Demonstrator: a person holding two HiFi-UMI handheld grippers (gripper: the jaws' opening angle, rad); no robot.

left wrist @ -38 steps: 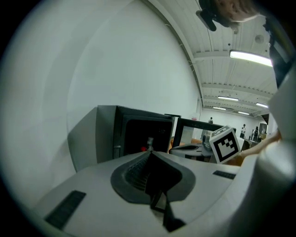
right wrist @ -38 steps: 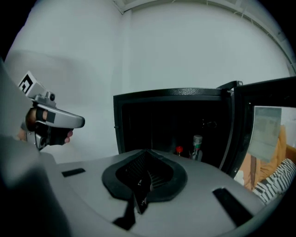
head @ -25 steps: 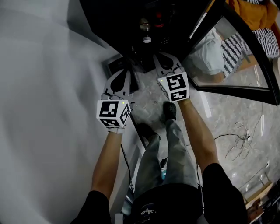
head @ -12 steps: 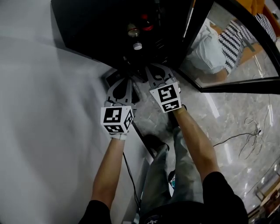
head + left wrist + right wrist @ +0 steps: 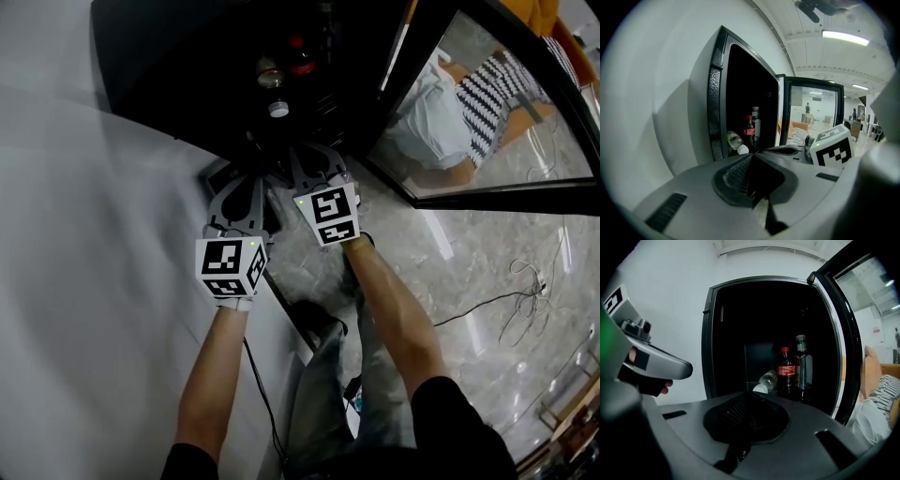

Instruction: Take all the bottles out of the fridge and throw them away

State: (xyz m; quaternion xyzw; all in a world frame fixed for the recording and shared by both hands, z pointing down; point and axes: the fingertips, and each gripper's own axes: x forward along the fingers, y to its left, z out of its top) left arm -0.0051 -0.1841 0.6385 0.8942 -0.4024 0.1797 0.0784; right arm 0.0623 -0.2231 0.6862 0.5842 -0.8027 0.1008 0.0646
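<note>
We hold the left gripper (image 5: 752, 155) and right gripper (image 5: 747, 394) side by side before the open black fridge (image 5: 708, 343), each with its jaws pressed together on nothing. Near the fridge's right edge stand a red-capped dark cola bottle (image 5: 786, 372) and a taller clear bottle (image 5: 803, 365); a clear white-capped bottle (image 5: 767, 380) lies beside them, cap toward the front edge

Both arms stretched forward, side by side; left gripper (image 5: 752, 155), right gripper (image 5: 747, 395): jaws pressed together.
</note>
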